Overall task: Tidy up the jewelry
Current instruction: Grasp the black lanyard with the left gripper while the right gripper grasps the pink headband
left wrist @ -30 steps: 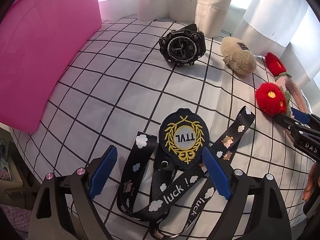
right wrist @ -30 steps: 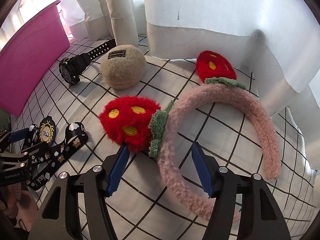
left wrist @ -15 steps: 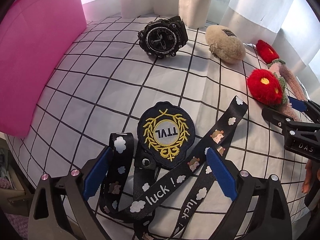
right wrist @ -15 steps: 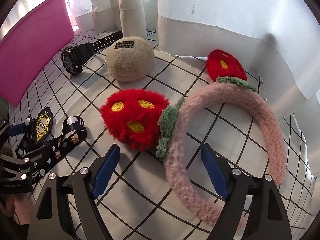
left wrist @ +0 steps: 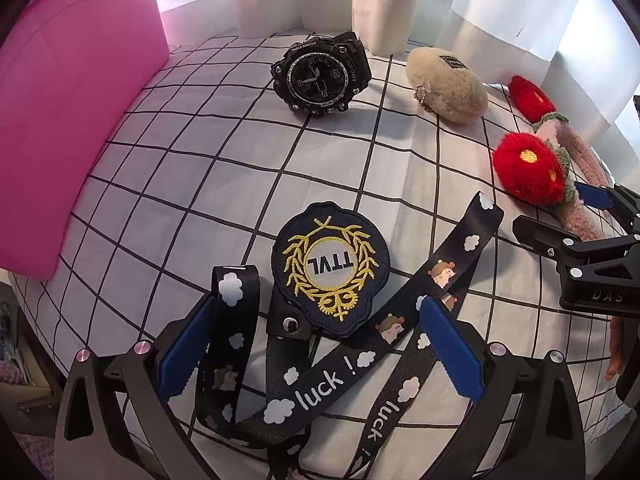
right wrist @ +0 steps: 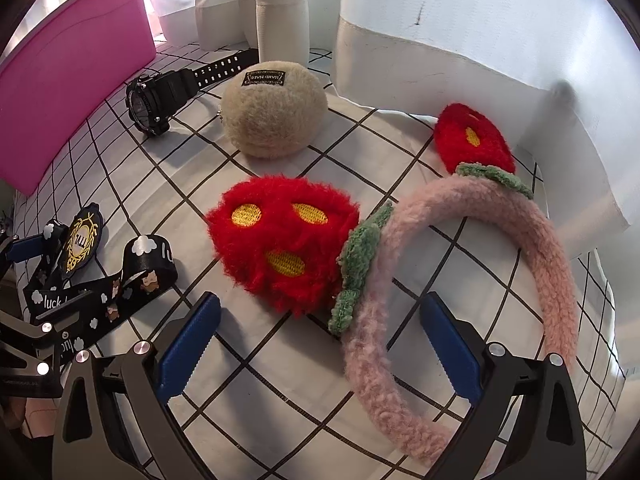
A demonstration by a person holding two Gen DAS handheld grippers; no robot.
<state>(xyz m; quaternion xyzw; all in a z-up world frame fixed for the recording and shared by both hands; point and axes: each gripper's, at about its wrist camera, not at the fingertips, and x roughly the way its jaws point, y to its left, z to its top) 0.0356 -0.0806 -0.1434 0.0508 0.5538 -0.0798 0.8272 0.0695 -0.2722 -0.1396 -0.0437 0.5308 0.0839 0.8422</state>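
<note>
My left gripper (left wrist: 316,344) is open, its blue pads either side of a black "luck!" lanyard (left wrist: 320,384) with a dark TTVL badge (left wrist: 330,266). A black sport watch (left wrist: 322,74) lies farther back, a beige fuzzy pouch (left wrist: 446,84) to its right. My right gripper (right wrist: 318,340) is open over a pink fuzzy headband (right wrist: 472,264) with two red plush flowers (right wrist: 284,236); the band's near end lies between the pads. The watch (right wrist: 160,96), pouch (right wrist: 274,108) and lanyard (right wrist: 100,292) show in the right wrist view too.
A pink bin (left wrist: 68,92) stands at the left on the checked cloth (left wrist: 200,168). White curtains (right wrist: 460,20) hang close behind. The right gripper's body (left wrist: 592,256) sits at the right edge of the left wrist view. The table edge drops off at lower left.
Both grippers have drawn back and risen slightly; the lanyard and headband sit farther from the pads. Both stay open. No object has moved.
</note>
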